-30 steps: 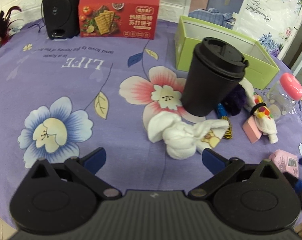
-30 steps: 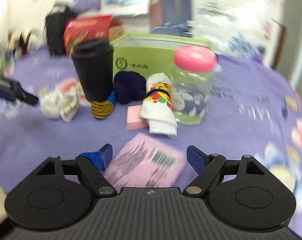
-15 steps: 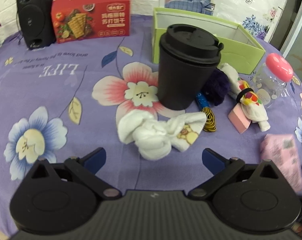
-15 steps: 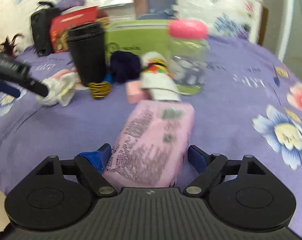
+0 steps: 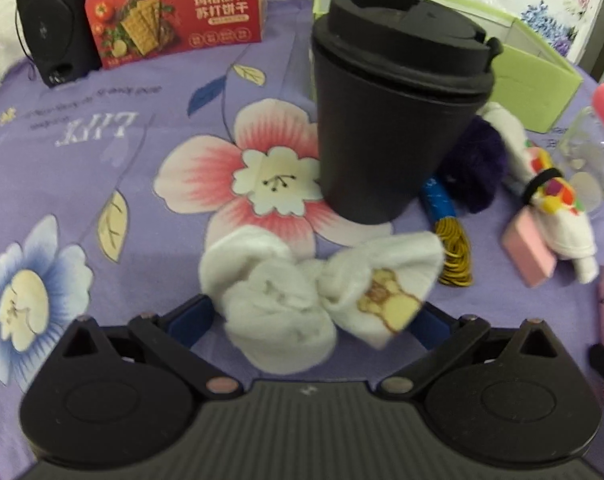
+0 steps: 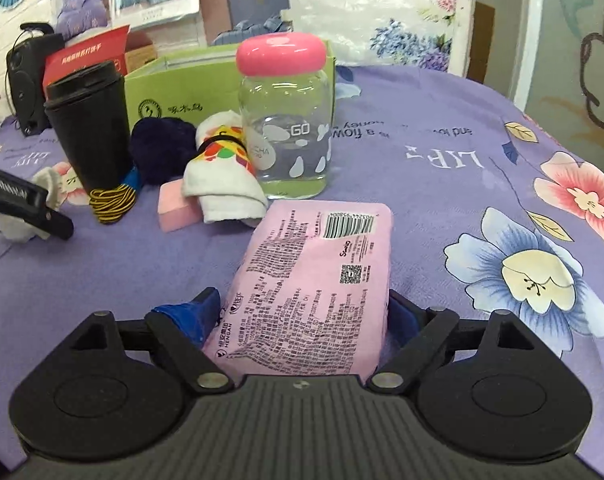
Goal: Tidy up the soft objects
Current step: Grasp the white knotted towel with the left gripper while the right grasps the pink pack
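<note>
So far nothing is sorted: my left gripper (image 5: 310,320) brackets the knotted white cloth (image 5: 318,284), my right gripper (image 6: 302,312) brackets the pink tissue pack (image 6: 314,280); neither visibly pinches, and the green box (image 6: 182,80) awaits both.

Black cup (image 5: 398,120) stood right behind the white sock (image 5: 314,296), so no going straight ahead there. Open tablecloth (image 5: 82,168) to its left; clutter crowded by the jar (image 6: 286,120).

Matte blk ribbed claw (image 5: 308,324) bodies w/ round side housings, silver pivot screws, blue finger pads (image 6: 200,314).
</note>
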### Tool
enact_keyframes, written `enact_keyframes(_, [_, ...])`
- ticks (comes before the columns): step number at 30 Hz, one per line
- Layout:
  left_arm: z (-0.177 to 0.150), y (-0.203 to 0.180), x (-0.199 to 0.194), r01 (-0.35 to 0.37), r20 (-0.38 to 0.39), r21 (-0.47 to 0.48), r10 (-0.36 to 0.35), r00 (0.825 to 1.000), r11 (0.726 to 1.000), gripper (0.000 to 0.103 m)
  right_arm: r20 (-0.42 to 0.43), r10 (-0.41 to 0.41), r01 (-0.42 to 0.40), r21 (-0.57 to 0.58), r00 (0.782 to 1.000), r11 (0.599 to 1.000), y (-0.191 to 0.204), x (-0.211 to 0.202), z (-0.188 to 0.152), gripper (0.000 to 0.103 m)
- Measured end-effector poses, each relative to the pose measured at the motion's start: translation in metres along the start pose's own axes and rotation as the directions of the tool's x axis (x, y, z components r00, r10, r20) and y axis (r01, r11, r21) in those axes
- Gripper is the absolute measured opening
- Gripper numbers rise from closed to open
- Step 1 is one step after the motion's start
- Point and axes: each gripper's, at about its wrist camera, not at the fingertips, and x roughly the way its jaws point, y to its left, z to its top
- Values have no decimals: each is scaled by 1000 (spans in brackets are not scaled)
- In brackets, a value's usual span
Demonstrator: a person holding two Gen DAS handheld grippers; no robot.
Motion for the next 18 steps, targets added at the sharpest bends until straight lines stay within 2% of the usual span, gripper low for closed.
enact_keyframes(9, [-3, 0, 5, -35, 33, 22, 34, 999, 999, 103, -37, -8, 8, 13, 999, 1000, 0, 4, 6, 75])
enact_keyframes(13, [-4, 3, 3, -15, 32, 38, 14, 999, 999, 99, -55, -8, 8, 12, 998, 1000, 0, 6, 9, 76])
enact_keyframes(14, [-4, 4, 1, -8, 33, 39, 7, 999, 999, 93, -50, -8, 9, 14, 999, 1000, -1, 5, 8, 73])
enact_keyframes(15, [-5, 6, -2, -1, 37, 43, 0, 999, 999, 79, -39, -7, 8, 26, 999, 1000, -3, 4, 7, 68])
enact_keyframes(16, [-5, 8, -6, 6, 46, 49, -8, 999, 999, 70, -26, -7, 8, 35, 1000, 999, -5, 2, 5, 64])
enact_keyframes(17, [-5, 11, -10, 7, 48, 48, -9, 999, 999, 57, -12, -10, 10, 28, 1000, 1000, -6, 0, 4, 51])
enact_keyframes(18, [-5, 14, -14, 19, 43, 42, -21, 999, 999, 54, -4, -6, 6, 24, 1000, 1000, -7, -2, 4, 46])
